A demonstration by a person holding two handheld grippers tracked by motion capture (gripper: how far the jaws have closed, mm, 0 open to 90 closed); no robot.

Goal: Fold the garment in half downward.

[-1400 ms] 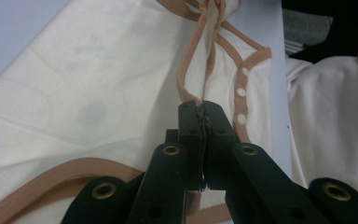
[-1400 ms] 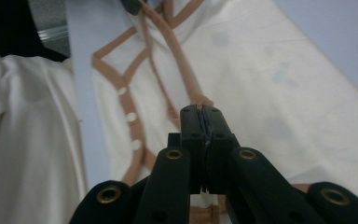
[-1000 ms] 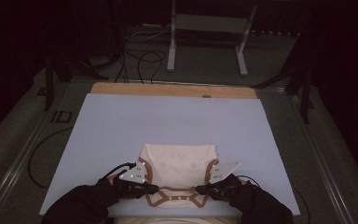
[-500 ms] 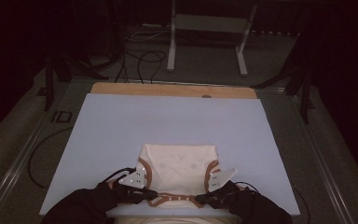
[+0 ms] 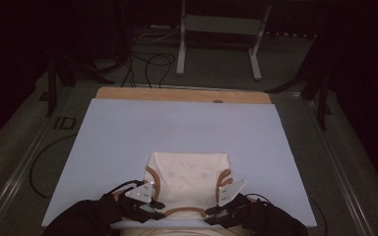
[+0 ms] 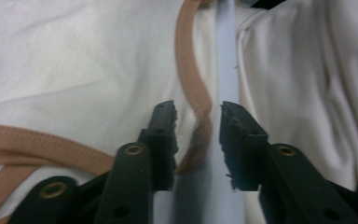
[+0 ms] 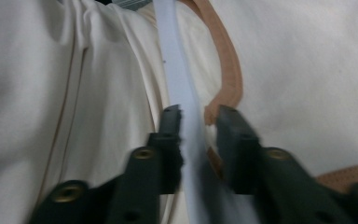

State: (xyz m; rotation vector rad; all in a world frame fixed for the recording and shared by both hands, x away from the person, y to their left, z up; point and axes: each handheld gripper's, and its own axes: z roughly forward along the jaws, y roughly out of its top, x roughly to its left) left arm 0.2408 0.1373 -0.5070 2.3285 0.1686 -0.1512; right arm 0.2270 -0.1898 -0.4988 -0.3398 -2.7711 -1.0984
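Both the left gripper (image 5: 150, 204) and right gripper (image 5: 216, 210) have just been opening, jaws now spread with tan trim (image 6: 193, 88) lying loose between them, indicating release of the cream garment (image 5: 189, 179), folded on the surface (image 5: 128, 128) at its near edge.

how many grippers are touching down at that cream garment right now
2. The left gripper sits at the cream garment's near left corner, the right gripper at its near right; both have just been opening, tan trim between the jaws.
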